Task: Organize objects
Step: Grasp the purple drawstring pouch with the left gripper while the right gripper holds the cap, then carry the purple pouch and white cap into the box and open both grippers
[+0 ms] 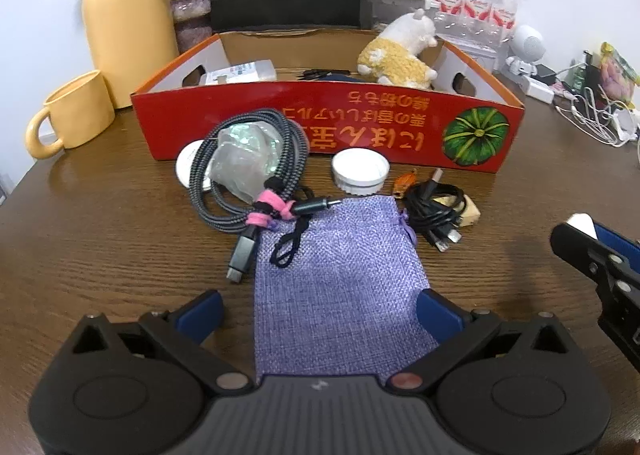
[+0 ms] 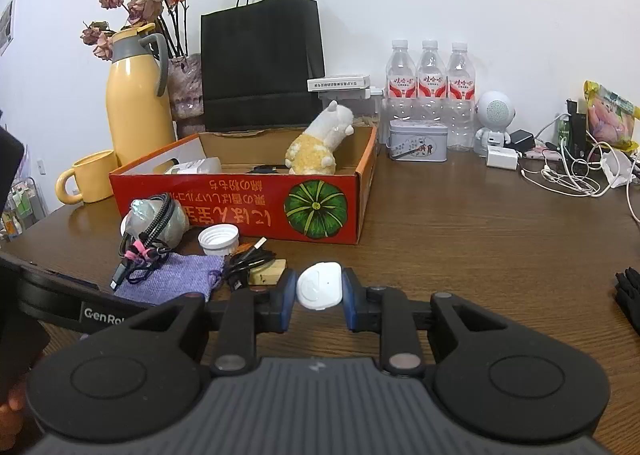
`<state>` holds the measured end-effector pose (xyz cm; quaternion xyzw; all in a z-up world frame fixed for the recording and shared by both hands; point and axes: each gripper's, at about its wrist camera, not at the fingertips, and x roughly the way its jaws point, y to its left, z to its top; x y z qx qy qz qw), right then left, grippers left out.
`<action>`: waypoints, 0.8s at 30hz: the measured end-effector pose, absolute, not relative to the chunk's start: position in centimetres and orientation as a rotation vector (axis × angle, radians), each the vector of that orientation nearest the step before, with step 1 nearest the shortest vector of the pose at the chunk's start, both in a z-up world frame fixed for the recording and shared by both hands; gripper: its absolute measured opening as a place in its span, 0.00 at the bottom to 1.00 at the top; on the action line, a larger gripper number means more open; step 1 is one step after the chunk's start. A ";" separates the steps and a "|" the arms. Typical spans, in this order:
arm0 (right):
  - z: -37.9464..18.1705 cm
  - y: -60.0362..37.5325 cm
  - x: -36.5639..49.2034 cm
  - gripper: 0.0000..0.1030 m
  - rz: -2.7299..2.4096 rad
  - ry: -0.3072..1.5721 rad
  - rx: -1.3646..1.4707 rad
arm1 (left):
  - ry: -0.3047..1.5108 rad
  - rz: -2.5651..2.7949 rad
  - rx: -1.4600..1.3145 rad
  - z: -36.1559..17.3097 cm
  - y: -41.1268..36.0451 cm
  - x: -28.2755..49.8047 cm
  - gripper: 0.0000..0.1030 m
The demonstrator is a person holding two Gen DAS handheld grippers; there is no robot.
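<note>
The right gripper (image 2: 319, 297) was pinching a small white rounded case (image 2: 320, 286) between its blue pads, held above the wooden table (image 2: 480, 239), to the right of the clutter. The left gripper (image 1: 320, 309) stood spread wide, its blue fingers (image 1: 204, 309) on either side of the near end of a purple cloth pouch (image 1: 336, 287) that lay flat on the table.

Beyond both stood the biggest thing on the table, a red cardboard box (image 1: 328, 123) with a green pumpkin printed on its front wall. Inside it, toward the right, a white and yellow plush animal (image 1: 400, 55) leaned against the back wall, and a pale packet (image 1: 240, 73) lay at the left. A yellow jug (image 1: 128, 23) and a yellow mug (image 1: 76, 115) stood to the left of the box, with a black paper bag (image 2: 260, 63) behind it and three water bottles (image 2: 430, 69) to the right.

In front of the box lay the loose things. A coiled grey braided cable (image 1: 248, 175), bound with a pink tie, rested over a crumpled clear packet (image 1: 240, 159) and partly onto the pouch's top left corner. A white cap (image 1: 360, 171) sat just before the box wall. A bundle of black cable (image 1: 436, 211) lay at the pouch's top right corner, touching a small pale block (image 1: 470, 215).
</note>
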<state>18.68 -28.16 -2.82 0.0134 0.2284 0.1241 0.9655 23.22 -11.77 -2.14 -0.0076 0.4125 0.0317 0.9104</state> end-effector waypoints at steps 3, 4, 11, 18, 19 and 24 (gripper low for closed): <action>-2.8 -28.1 18.6 0.24 0.249 0.461 0.028 | 0.830 0.040 -0.004 -2.1 -12.3 22.6 0.93; -2.8 -28.2 18.6 0.24 0.250 0.460 0.029 | 0.823 0.030 0.000 -2.0 -12.4 22.4 0.86; -2.8 -28.2 18.6 0.24 0.249 0.459 0.033 | 0.794 -0.024 0.015 -1.6 -13.2 21.2 0.53; -2.9 -28.4 18.8 0.24 0.252 0.462 0.046 | 0.777 -0.080 0.014 -1.4 -13.5 19.7 0.11; -2.9 -28.4 18.8 0.24 0.254 0.460 0.047 | 0.773 -0.085 0.019 -1.4 -13.5 19.5 0.11; -2.9 -28.3 18.5 0.24 0.259 0.449 0.044 | 0.768 -0.101 0.016 -1.4 -12.9 18.9 0.10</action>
